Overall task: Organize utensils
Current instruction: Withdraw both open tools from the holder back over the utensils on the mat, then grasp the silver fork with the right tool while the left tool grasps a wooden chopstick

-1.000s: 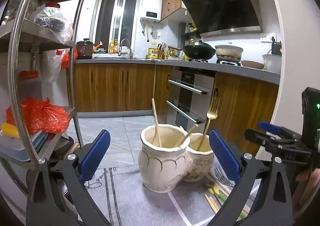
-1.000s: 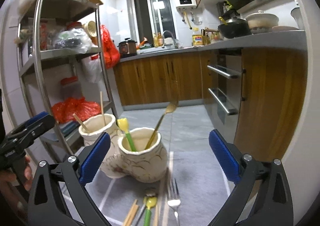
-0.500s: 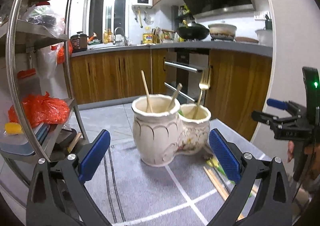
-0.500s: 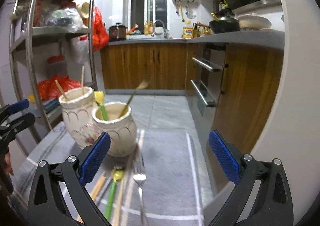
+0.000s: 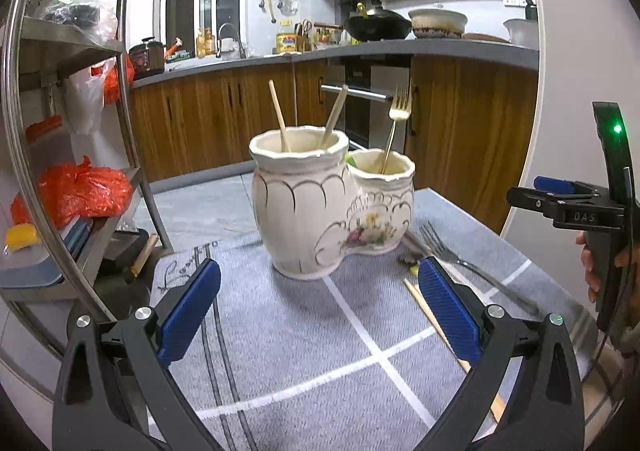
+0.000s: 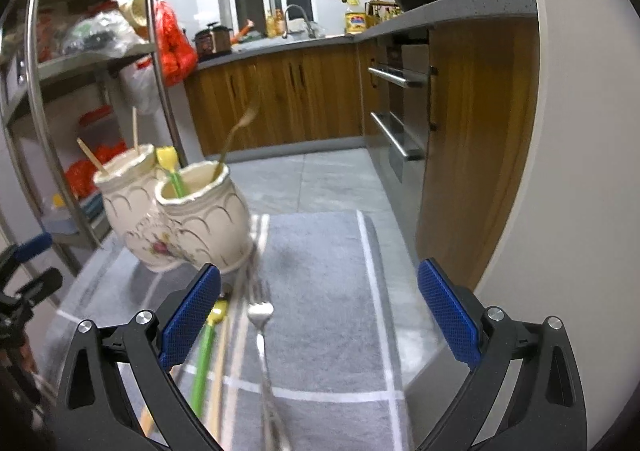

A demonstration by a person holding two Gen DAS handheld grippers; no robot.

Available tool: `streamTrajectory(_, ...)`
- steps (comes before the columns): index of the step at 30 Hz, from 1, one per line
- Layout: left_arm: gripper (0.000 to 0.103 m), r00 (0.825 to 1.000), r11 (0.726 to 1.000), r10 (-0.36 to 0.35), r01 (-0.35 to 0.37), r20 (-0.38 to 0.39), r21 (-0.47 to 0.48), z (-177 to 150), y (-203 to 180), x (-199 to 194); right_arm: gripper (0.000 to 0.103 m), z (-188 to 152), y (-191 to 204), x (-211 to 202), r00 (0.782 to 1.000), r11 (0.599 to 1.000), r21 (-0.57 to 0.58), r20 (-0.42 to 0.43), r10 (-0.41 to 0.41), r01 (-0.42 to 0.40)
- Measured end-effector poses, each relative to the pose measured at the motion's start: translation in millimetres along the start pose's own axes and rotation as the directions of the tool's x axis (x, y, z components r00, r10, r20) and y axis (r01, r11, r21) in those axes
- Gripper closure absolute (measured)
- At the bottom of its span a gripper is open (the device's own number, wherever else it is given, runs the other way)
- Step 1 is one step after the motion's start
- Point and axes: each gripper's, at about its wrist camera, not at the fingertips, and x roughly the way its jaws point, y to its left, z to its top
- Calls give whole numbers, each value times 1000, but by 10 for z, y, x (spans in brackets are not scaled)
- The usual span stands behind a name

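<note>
Left wrist view: left gripper (image 5: 318, 309) spread wide, nothing between its blue pads (image 5: 188, 311), hovering low over a grey mat (image 5: 320, 363) with white lines. Ahead sits a cream double holder (image 5: 320, 211), upright on the mat. Taller left pot holds two chopsticks (image 5: 278, 117), both leaning; shorter right pot holds a gold fork (image 5: 394, 131), tines up, plus a bit of green at the rim. To the right of the holder, on the mat: a silver fork (image 5: 464, 263) lying flat, tines toward the holder, and a loose chopstick (image 5: 424, 303) running partly under the right pad. Right gripper (image 5: 568, 203) shows at the far right edge, held by a hand (image 5: 592, 263); from here its opening can't be judged. Metal rack (image 5: 72, 155) on the left with an orange bag. Right wrist view: right gripper (image 6: 318, 309) released, wide apart, empty. Holder (image 6: 176, 211) up left, near pot carrying a yellow-green utensil (image 6: 170, 171) and a blurred gold one. On the mat (image 6: 320, 271) between the fingers: silver fork (image 6: 262, 339), handle end toward the holder, a green-handled spoon (image 6: 206, 347) just beside the left pad, and a chopstick (image 6: 218, 375) between them. Image is motion-blurred. Wood cabinets (image 6: 304, 99) behind.
</note>
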Motion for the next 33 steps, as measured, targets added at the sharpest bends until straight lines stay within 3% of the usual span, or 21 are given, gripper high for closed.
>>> streamTrajectory(12, 6, 989, 1000, -29, 30, -144, 6, -239, -139, 224, 5, -291, 208, 308, 981, 992, -123, -196, -3, -21)
streamTrajectory(19, 6, 980, 998, -42, 51, -195, 40, -293, -254, 287, 8, -324, 264, 402, 966, 989, -132, -256, 29, -64)
streamTrajectory(22, 6, 979, 998, -42, 51, -202, 43, -288, -255, 299, 24, -350, 314, 442, 959, 986, -146, -282, 40, -84)
streamTrajectory(24, 6, 978, 998, -43, 53, -204, 43, -286, -253, 303, 41, -348, 346, 467, 954, 984, -149, -295, 52, -100)
streamTrajectory(28, 6, 977, 997, -47, 58, -207, 45, -279, -266, 294, 58, -323, 419, 531, 940, 978, -144, -329, 94, -149)
streamTrajectory(33, 6, 974, 996, -63, 76, -218, 53, -275, -330, 320, 82, -292, 466, 568, 937, 979, -135, -336, 101, -154)
